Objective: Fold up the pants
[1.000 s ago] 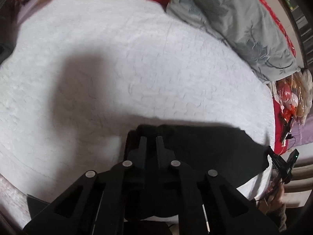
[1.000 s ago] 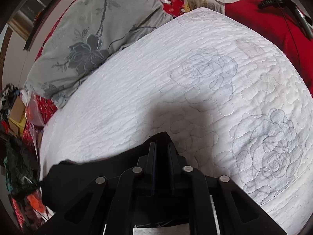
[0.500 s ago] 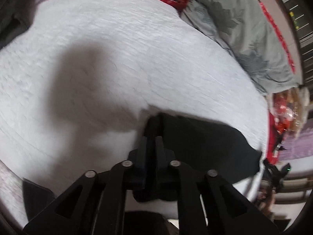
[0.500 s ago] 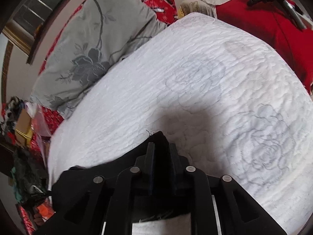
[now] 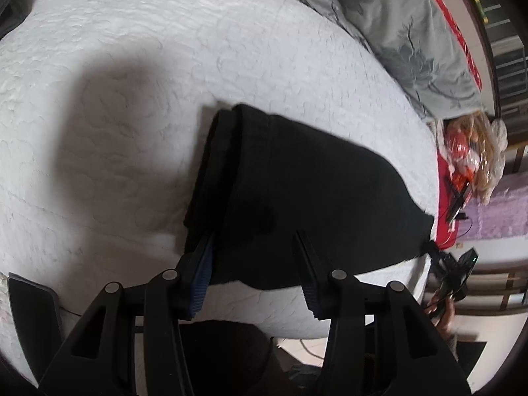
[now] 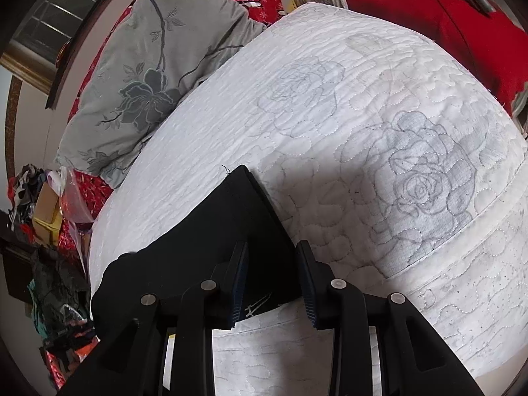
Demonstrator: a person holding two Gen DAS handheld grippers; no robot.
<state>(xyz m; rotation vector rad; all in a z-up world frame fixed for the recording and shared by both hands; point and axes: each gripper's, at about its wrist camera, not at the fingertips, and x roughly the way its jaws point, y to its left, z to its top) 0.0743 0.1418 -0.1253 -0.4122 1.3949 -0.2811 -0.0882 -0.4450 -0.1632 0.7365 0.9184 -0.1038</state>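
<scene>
Black folded cotton pants (image 5: 307, 181) lie on the white quilted bedspread (image 5: 165, 66) — left gripper (image 5: 254, 234) and right gripper (image 6: 272, 247) have just been opening, cloth released; next, another fold or smoothing.

Count from my two grippers:

- Black pants (image 5: 307, 178): one pair, folded into layers, lying on the quilt.
- White quilt (image 6: 330, 105): one, stitched with rose outlines; I count two large roses in the right wrist view.
- Grey floral pillow (image 6: 148, 76): one.
- Grippers: two, my left gripper (image 5: 254, 241) and my right gripper (image 6: 270, 257), two fingers apiece, four fingers in all, each pair standing apart.
- Red cloth (image 6: 439, 13): one spread past the quilt's far edge.
- Clutter beside the bed: too jumbled to count.
</scene>
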